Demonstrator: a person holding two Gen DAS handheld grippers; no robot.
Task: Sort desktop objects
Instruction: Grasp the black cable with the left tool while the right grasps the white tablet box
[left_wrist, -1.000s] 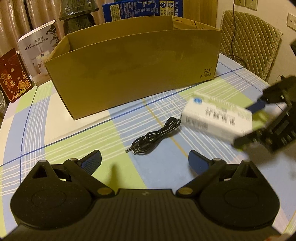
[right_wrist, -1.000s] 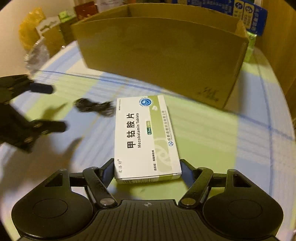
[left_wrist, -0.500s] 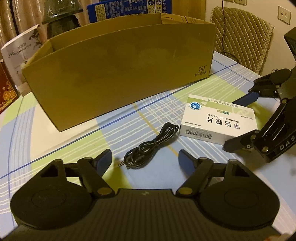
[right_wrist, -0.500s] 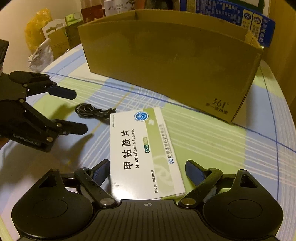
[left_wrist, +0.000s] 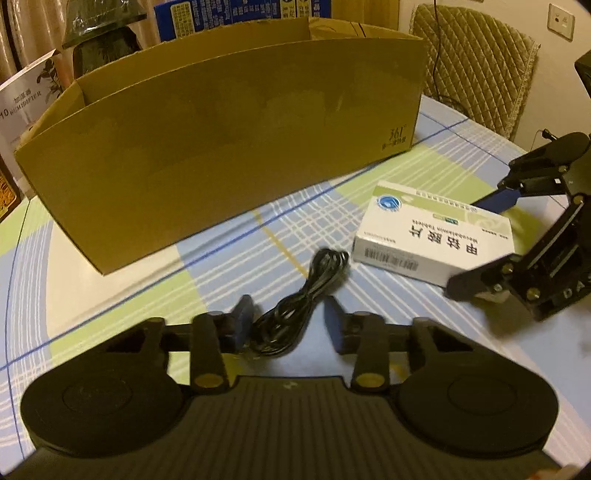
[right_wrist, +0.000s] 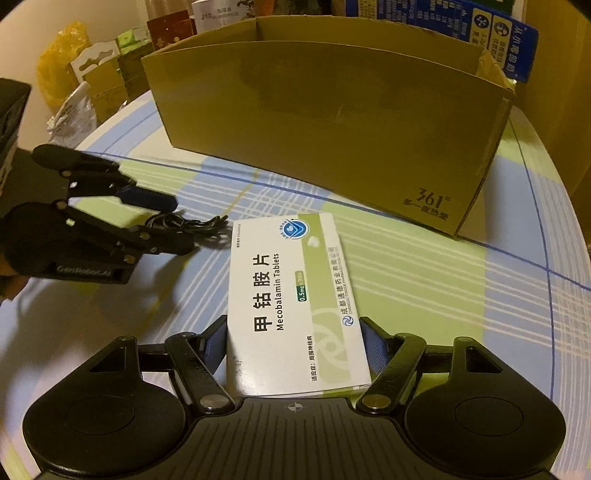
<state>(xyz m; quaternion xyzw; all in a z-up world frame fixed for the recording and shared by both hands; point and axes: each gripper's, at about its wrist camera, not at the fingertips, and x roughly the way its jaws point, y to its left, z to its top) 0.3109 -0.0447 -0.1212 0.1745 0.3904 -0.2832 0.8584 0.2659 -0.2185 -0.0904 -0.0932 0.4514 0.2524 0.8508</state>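
A white and green medicine box (right_wrist: 291, 295) lies flat low over the checked tablecloth, and my right gripper (right_wrist: 295, 341) is shut on its near end, a pad against each long side. From the left wrist view the same box (left_wrist: 424, 236) sits at the right between the right gripper (left_wrist: 467, 245) fingers. A coiled black cable (left_wrist: 317, 273) lies on the cloth just left of the box. My left gripper (left_wrist: 288, 323) is open and straddles the cable's near end, with a gap still showing on the right side. Behind both stands an open-topped cardboard box (left_wrist: 229, 147).
A quilted chair (left_wrist: 476, 70) stands past the table's far right edge. Behind the cardboard box (right_wrist: 332, 129) are a blue printed carton (left_wrist: 236, 11) and a white product box (left_wrist: 22, 107). A yellow bag (right_wrist: 59, 70) and small cartons crowd the far left.
The right gripper set the medicine box down, opened, and has closed on it again. The left gripper moved forward over the cable and narrowed its fingers around it.
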